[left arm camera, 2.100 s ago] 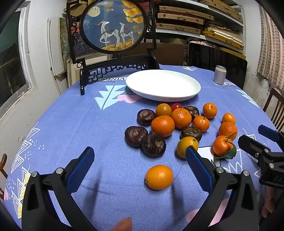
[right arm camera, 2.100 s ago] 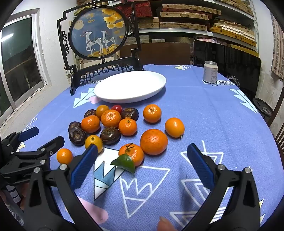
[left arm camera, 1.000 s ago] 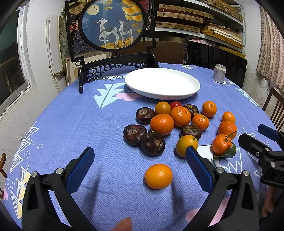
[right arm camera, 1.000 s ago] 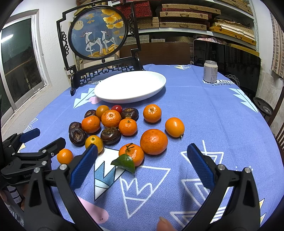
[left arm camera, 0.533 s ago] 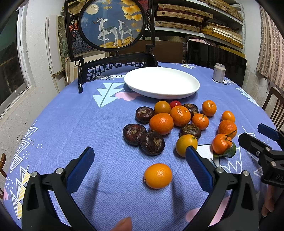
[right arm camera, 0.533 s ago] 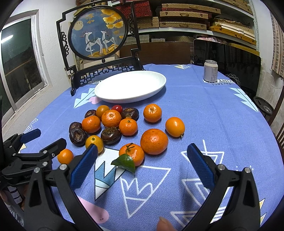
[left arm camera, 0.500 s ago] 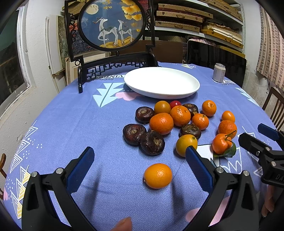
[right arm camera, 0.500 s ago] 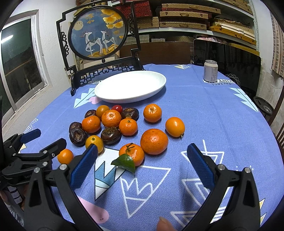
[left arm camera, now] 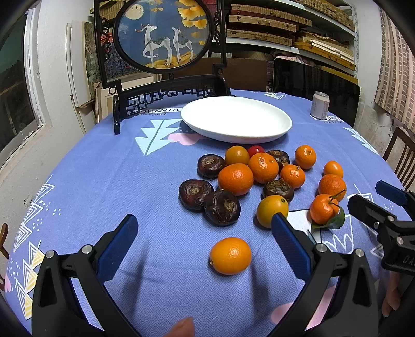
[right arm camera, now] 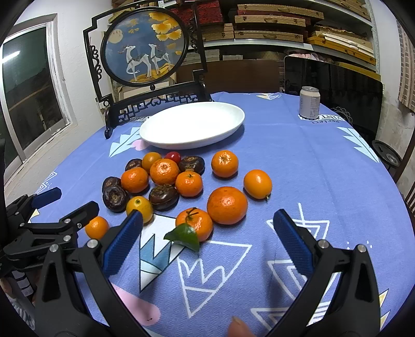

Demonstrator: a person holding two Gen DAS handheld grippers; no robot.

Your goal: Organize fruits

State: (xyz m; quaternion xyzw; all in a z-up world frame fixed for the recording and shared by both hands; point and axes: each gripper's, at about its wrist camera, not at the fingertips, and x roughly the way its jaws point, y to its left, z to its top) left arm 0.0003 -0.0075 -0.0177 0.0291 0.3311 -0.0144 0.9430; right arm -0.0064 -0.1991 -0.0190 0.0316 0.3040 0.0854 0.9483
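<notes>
Hovering with jaws wide apart, the left gripper (left arm camera: 203,242) frames a lone kumquat (left arm camera: 230,255) at lower centre; the right gripper (right arm camera: 207,236) gapes empty near the leafy tangerine (right arm camera: 195,224).

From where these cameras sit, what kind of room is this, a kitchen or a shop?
Probably neither: it looks like a lived-in home or back room used partly for storage. A round table under a blue printed cloth holds loose fruit and a white plate, beside a decorative deer screen, with shelves of flat boxes behind.
</notes>
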